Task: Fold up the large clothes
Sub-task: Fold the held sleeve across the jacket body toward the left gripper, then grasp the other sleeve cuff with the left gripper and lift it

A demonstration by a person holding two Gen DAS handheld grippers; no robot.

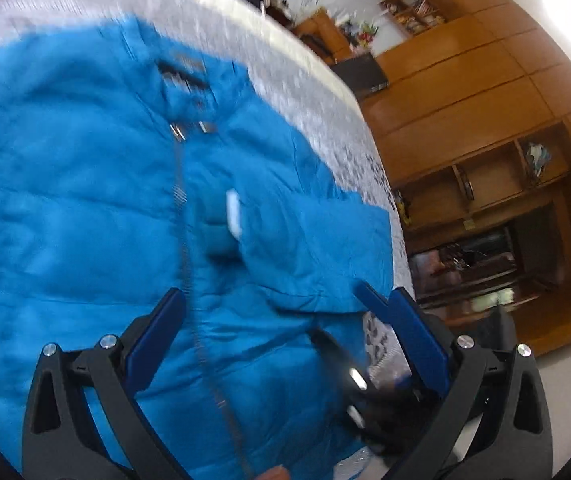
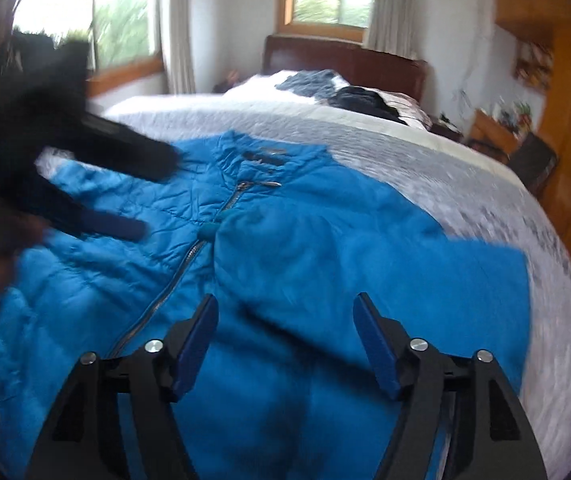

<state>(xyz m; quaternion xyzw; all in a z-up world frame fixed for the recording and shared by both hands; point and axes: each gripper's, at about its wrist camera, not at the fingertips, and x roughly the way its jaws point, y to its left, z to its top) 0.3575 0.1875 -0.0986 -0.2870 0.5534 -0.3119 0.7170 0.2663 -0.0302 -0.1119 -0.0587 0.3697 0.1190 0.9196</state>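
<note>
The blue jacket lies zipped, front up, on the bed, and both the left gripper and right gripper hover spread, holding nothing. I'd grab the sleeve by its cuff and fold it flat across the chest, no bunching.

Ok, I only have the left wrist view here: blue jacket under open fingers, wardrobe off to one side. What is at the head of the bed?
Observer: A dark wooden headboard, with dark clothes heaped near it on the bed.
Operator: Is the right gripper holding anything?
Observer: No. The right gripper is open over the blue jacket, nothing between its fingers.
Operator: Where does my left gripper sit from there?
Observer: The left gripper shows blurred, beside the jacket's collar, on the side away from the wardrobe.
</note>
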